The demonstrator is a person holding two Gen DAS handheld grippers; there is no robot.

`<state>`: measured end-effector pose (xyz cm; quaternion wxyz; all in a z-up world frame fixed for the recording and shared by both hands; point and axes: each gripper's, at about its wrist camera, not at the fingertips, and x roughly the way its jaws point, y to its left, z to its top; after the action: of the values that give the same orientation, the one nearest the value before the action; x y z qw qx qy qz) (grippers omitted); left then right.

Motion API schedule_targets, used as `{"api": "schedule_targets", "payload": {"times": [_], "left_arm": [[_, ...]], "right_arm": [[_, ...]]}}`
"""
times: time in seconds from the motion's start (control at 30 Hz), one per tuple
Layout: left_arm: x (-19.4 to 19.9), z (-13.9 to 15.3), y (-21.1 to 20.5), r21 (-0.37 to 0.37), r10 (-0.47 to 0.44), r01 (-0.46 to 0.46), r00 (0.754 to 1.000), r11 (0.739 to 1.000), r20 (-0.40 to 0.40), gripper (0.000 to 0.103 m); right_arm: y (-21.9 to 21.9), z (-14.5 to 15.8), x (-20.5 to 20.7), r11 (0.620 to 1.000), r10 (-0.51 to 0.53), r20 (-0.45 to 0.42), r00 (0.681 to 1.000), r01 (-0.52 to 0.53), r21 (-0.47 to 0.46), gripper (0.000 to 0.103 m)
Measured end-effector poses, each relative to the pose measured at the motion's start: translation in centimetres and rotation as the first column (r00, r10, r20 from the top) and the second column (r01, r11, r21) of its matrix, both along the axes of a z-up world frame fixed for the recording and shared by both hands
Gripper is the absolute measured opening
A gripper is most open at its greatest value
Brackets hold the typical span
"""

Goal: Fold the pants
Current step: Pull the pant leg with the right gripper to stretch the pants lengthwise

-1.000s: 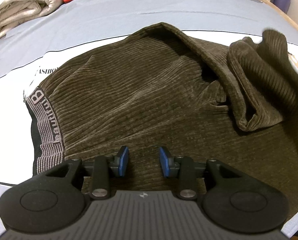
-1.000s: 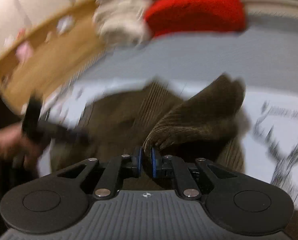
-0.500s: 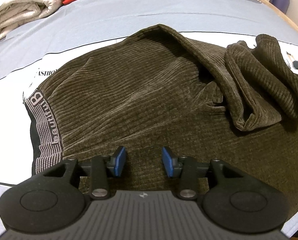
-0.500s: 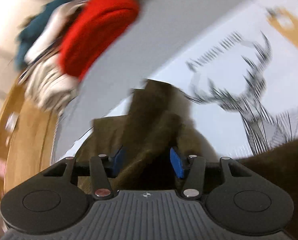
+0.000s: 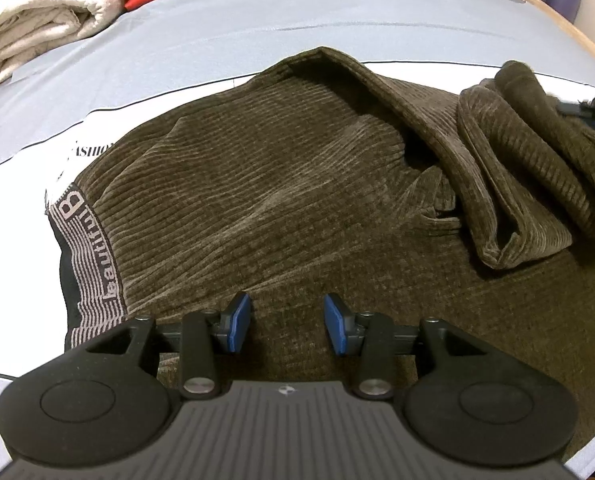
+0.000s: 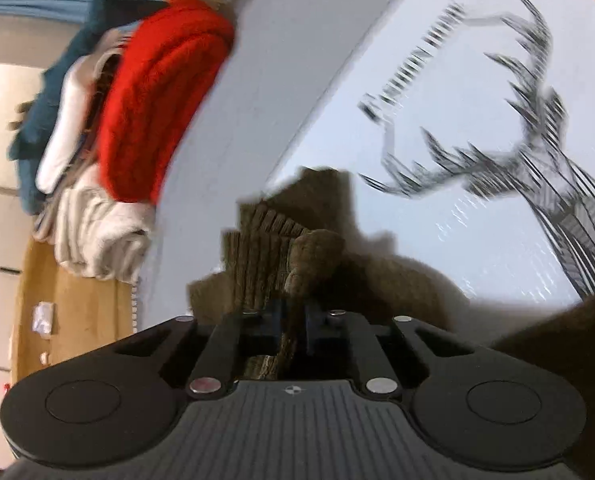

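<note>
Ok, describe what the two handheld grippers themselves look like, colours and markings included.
Both look alike. The left gripper has a matte black ribbed body with a small round emblem at its front edge, two round black lobes with circular insets, black finger arms on silver pivot pins, and blue pads. The right gripper matches, its pads shadowed and dark. No cables, hands or sleeves show.

1. The pants (image 5: 281, 200) lay spread on the bedsheet (image 5: 297, 20), waistband (image 5: 93, 256) at the left.
2. A bunched pant leg (image 5: 525, 168) rested on the right part.
3. Two folded blankets (image 5: 37, 20) lay side by side at the far left.
4. The left gripper (image 5: 287, 322) stood over the near edge of the pants.
</note>
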<state>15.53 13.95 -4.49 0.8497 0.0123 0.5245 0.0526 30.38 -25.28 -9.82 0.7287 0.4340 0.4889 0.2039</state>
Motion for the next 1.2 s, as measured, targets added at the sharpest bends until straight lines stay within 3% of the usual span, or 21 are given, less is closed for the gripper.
{"api": "schedule_targets", "payload": {"times": [0.13, 0.2, 0.27, 0.33, 0.37, 0.43, 0.47, 0.5, 0.57, 0.67, 0.73, 0.83, 0.97, 1.03, 1.17, 1.2], "left_arm": [[0.1, 0.2, -0.2, 0.004, -0.009, 0.009, 1.000, 1.000, 0.020, 0.046], [0.2, 0.3, -0.3, 0.002, -0.004, 0.004, 1.000, 1.000, 0.031, 0.046], [0.3, 0.4, -0.3, 0.000, -0.001, 0.001, 0.999, 1.000, 0.040, 0.046], [0.3, 0.6, -0.3, 0.000, -0.006, 0.006, 0.999, 1.000, 0.050, 0.046], [0.3, 0.6, -0.4, 0.000, -0.010, 0.010, 0.999, 1.000, 0.054, 0.046], [0.4, 0.7, -0.6, 0.002, -0.022, 0.022, 0.998, 1.000, 0.062, 0.046], [0.4, 0.7, -0.7, 0.002, -0.031, 0.031, 0.997, 1.000, 0.065, 0.046], [0.5, 0.7, -0.9, 0.003, -0.042, 0.042, 0.997, 0.999, 0.068, 0.046], [0.7, 0.8, -1.5, 0.005, -0.066, 0.066, 0.995, 0.998, 0.078, 0.046], [0.9, 1.1, -2.8, 0.005, -0.119, 0.119, 0.987, 0.993, 0.112, 0.046], [1.4, 1.2, -3.9, 0.007, -0.163, 0.164, 0.976, 0.986, 0.145, 0.046], [2.3, 1.5, -5.7, -0.020, -0.220, 0.229, 0.953, 0.973, 0.211, 0.046], [4.2, 1.0, -8.3, -0.040, -0.284, 0.305, 0.923, 0.952, 0.260, 0.046], [5.4, 0.1, -9.3, -0.056, -0.295, 0.318, 0.922, 0.946, 0.252, 0.047], [7.5, -1.9, -11.0, 0.002, -0.303, 0.309, 0.930, 0.951, 0.209, 0.052], [7.8, -2.4, -11.0, 0.013, -0.301, 0.305, 0.933, 0.952, 0.194, 0.043]], "right_arm": [[-0.4, 2.9, 0.6, 0.999, 0.006, 0.132, 0.991, -0.012, 0.039, 0.007], [-2.6, 5.0, 0.9, 0.994, -0.100, 0.229, 0.968, 0.087, 0.066, 0.007], [-6.6, 6.8, 1.0, 0.962, -0.272, 0.298, 0.915, 0.247, 0.119, 0.006], [-11.1, 7.5, 0.5, 0.888, -0.457, 0.335, 0.824, 0.439, 0.133, 0.006], [-13.3, 7.8, 0.0, 0.831, -0.533, 0.381, 0.756, 0.551, 0.069, 0.006], [-17.0, 7.8, -1.1, 0.648, -0.633, 0.465, 0.619, 0.752, -0.118, 0.006], [-18.7, 6.8, -1.3, 0.586, -0.676, 0.441, 0.590, 0.794, -0.162, 0.006], [-20.2, 5.6, -1.2, 0.554, -0.714, 0.385, 0.584, 0.809, -0.198, 0.006], [-22.5, 2.5, -0.9, 0.543, -0.760, 0.258, 0.596, 0.801, -0.252, 0.006], [-23.7, -0.1, 0.1, 0.596, -0.746, 0.165, 0.646, 0.757, -0.268, 0.010], [-23.6, -0.1, 0.6, 0.591, -0.729, 0.187, 0.659, 0.743, -0.315, 0.011], [-23.8, -0.6, 1.6, 0.632, -0.701, 0.174, 0.691, 0.716, -0.297, 0.023], [-24.4, -1.2, 1.8, 0.646, -0.699, 0.148, 0.700, 0.706, -0.289, 0.030], [-24.9, -1.2, 1.3, 0.649, -0.699, 0.147, 0.700, 0.707, -0.279, 0.030], [-25.5, -1.2, 1.1, 0.655, -0.690, 0.150, 0.709, 0.698, -0.290, 0.030], [-25.7, -1.2, 1.2, 0.654, -0.689, 0.152, 0.709, 0.698, -0.292, 0.030]]}}
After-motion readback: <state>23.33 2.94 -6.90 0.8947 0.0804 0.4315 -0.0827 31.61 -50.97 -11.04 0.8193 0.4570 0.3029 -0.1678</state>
